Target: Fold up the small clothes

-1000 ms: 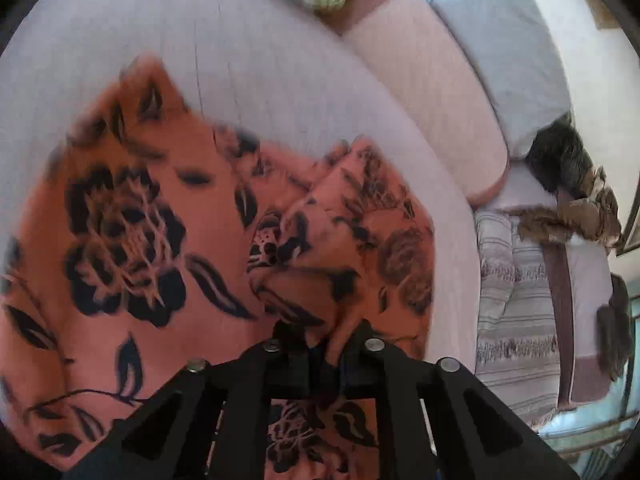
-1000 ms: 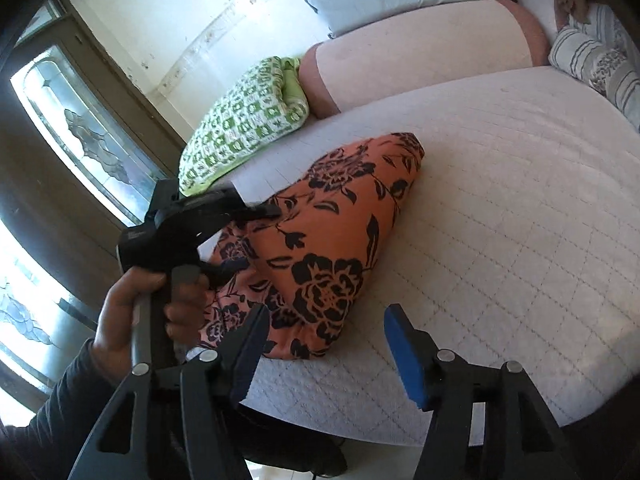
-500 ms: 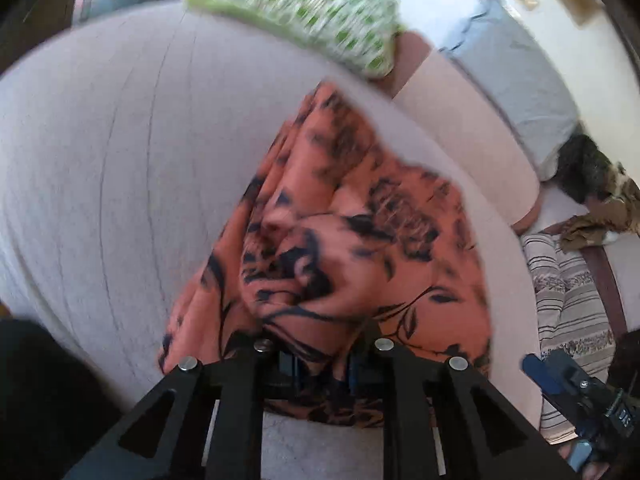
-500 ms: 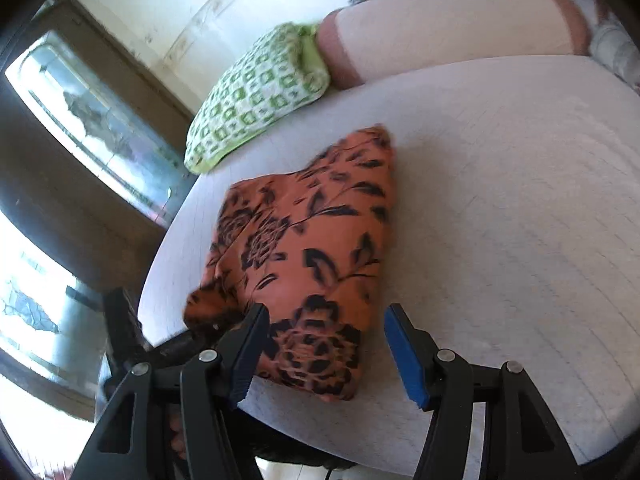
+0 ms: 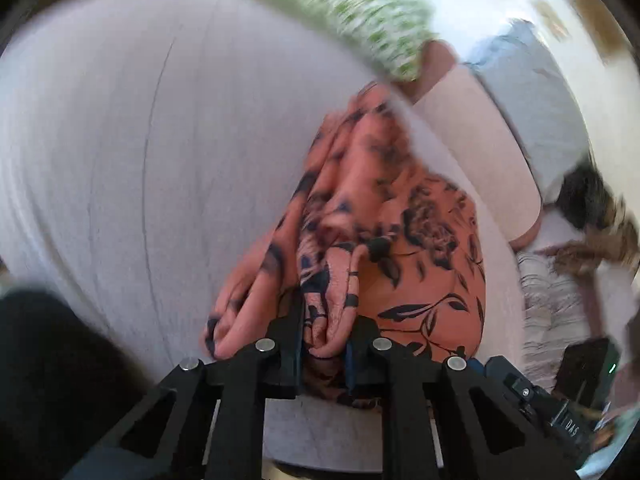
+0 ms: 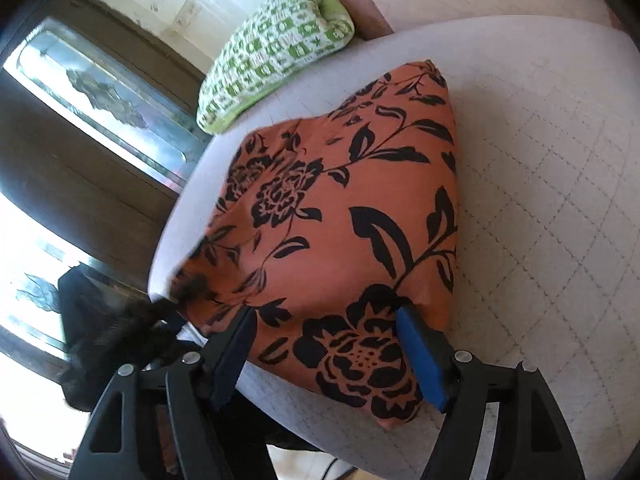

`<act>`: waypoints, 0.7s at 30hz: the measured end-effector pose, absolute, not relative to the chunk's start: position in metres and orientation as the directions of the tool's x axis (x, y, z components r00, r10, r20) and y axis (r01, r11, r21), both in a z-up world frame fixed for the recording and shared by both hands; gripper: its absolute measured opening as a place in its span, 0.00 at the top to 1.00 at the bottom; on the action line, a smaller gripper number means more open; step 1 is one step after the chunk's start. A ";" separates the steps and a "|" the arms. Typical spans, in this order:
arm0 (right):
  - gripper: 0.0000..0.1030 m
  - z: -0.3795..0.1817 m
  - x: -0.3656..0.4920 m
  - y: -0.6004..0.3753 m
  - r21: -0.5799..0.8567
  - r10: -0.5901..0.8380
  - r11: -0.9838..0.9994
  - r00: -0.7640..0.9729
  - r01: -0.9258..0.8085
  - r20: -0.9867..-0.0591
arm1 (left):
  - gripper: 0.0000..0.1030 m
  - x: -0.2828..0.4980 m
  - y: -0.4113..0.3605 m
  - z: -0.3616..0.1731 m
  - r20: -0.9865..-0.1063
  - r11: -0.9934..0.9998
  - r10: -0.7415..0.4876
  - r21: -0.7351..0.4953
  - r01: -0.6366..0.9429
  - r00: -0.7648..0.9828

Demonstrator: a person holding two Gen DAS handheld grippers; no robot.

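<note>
An orange garment with black flowers (image 6: 340, 220) lies folded on the white quilted bed (image 6: 540, 200), near its front edge. My left gripper (image 5: 324, 336) is shut on a bunched fold of that garment (image 5: 400, 240); cloth fills the narrow gap between its jaws. In the right wrist view the left gripper (image 6: 132, 320) is a dark blur at the garment's near left corner. My right gripper (image 6: 325, 320) hovers over the garment's near edge. Its jaws are opening and stand wide, with the flowered cloth seen between them but the blue pads apart from it.
A green and white patterned pillow (image 6: 276, 44) lies behind the garment, with a pink bolster (image 5: 472, 148) to its right. Striped bedding and dark clothes (image 5: 560, 300) sit at the right. A dark framed glass door (image 6: 100, 92) stands left of the bed.
The left gripper has drawn its bunch of cloth toward the bed's near edge, and the garment now lies narrower. The right gripper has dropped closer over the garment, with its jaws wider.
</note>
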State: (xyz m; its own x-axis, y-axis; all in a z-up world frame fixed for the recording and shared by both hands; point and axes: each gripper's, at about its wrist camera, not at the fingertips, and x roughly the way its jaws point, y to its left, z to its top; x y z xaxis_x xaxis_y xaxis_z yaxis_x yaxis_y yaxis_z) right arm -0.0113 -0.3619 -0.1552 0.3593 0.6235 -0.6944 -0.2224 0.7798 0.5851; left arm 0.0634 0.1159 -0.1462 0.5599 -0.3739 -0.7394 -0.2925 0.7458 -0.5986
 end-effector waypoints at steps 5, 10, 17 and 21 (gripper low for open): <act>0.27 -0.154 -0.010 -0.364 0.589 0.631 0.775 0.345 -0.230 -0.695 | 0.85 0.058 0.113 -0.145 -0.748 0.780 -0.327 -0.558 -0.282 0.577; 0.27 -0.154 -0.005 -0.368 0.605 0.649 0.760 0.334 -0.237 -0.684 | 0.75 0.042 0.120 -0.126 -0.741 0.790 -0.310 -0.549 -0.272 0.595; 0.24 -0.149 0.011 -0.418 0.689 0.680 0.711 0.388 -0.143 -0.621 | 0.70 0.055 0.099 -0.057 -0.666 0.919 -0.181 -0.376 -0.116 0.724; 0.24 -0.170 0.035 -0.432 0.765 0.724 0.643 0.360 -0.042 -0.589 | 0.67 0.096 0.063 -0.071 -0.712 0.973 -0.176 -0.229 0.012 0.680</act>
